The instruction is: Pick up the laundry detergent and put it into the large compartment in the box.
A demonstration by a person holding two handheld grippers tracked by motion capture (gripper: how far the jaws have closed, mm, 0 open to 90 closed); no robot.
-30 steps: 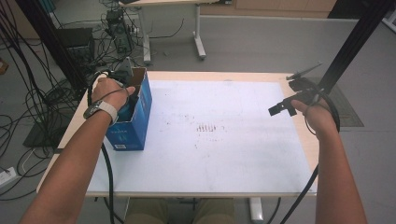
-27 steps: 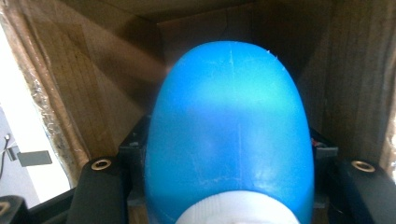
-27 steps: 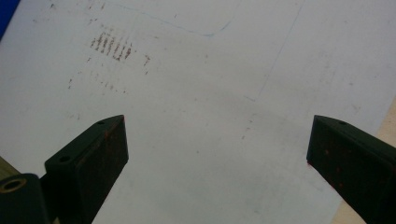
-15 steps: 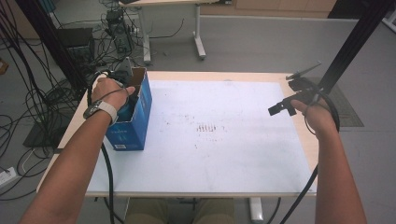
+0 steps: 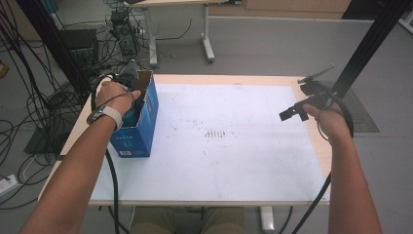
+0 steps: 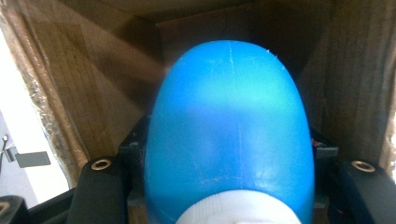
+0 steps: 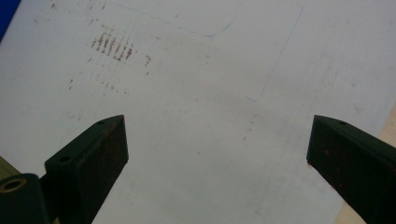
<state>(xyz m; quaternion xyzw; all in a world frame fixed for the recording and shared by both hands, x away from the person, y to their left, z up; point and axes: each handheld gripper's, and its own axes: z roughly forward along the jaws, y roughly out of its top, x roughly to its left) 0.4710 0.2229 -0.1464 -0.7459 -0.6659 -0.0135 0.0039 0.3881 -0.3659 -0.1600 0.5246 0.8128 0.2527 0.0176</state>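
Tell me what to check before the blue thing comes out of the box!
1. Left gripper shut on the blue bottle: ok, jaws sit tight at both its sides.
2. Bottle inside the box: ok, cardboard walls stand all around it.
3. Box upright on the table: ok.
4. Right gripper free to help: ok, jaws open, nothing between them, over the bare mat.
5. Something holding the box down while the bottle is lifted: not ok, the right gripper is far across the table.
6. Bottle cap closed: cannot tell.
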